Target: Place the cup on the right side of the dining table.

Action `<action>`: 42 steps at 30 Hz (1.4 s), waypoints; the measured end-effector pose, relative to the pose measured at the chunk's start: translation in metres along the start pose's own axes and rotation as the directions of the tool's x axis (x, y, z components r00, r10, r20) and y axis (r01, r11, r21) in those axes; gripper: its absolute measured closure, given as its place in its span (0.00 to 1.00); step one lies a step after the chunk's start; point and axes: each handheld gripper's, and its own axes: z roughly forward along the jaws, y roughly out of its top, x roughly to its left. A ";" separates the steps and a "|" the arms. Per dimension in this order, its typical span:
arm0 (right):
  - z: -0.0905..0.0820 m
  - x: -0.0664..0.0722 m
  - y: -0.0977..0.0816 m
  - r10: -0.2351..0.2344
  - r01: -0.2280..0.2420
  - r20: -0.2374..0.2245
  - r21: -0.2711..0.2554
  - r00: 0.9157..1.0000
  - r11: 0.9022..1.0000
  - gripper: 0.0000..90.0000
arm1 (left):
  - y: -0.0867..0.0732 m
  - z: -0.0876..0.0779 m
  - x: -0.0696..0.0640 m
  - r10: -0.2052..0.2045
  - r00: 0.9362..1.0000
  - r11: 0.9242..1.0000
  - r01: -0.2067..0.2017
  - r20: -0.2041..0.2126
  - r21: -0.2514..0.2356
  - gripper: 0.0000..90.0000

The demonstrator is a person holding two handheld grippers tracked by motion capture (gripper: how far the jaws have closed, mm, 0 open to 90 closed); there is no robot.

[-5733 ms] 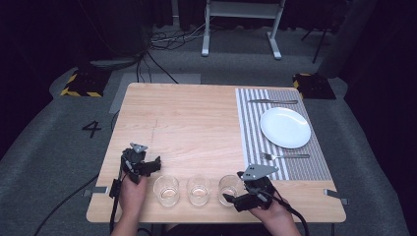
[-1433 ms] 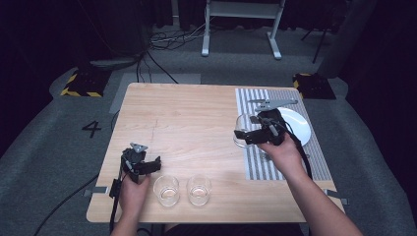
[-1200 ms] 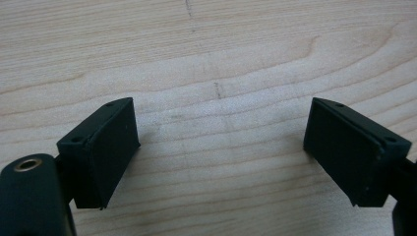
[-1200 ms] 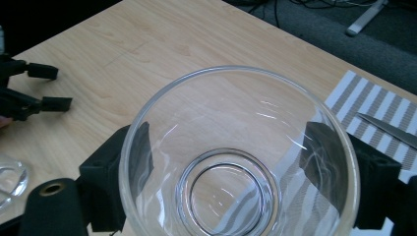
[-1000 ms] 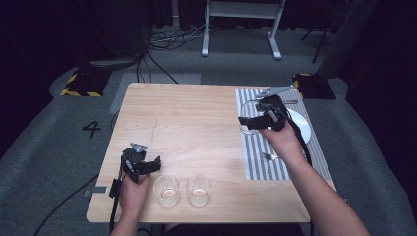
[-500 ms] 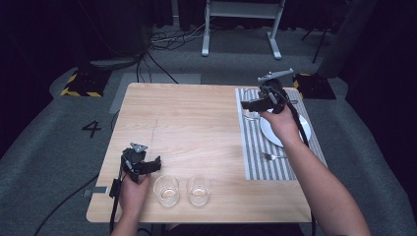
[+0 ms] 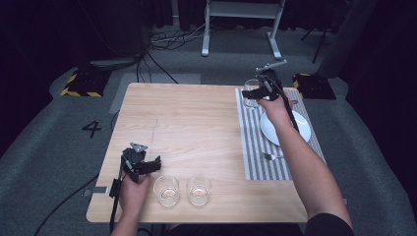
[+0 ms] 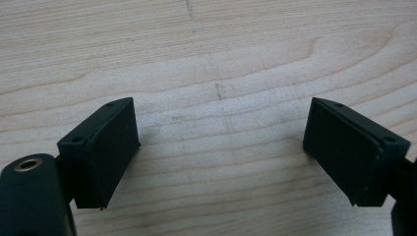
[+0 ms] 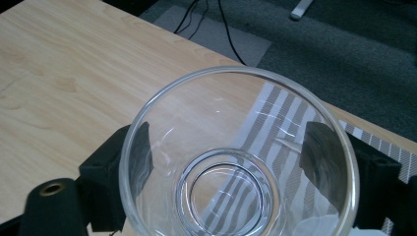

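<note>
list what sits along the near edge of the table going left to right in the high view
left tongs → first empty glass → second empty glass → the person's right forearm

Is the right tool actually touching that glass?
Touching. In the right gripper view, both jaws of the right tool press against the glass's sides.

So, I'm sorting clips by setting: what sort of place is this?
Probably a recording studio or lab: a lone wooden table on grey carpet, a floor number 4, hazard-striped blocks, loose cables.
</note>
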 end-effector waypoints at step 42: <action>0.099 -0.038 -0.030 0.150 -0.157 0.074 0.100 0.986 0.983 0.20 | 0.000 0.000 0.000 0.003 1.000 1.000 -0.003 -0.001 0.001 0.16</action>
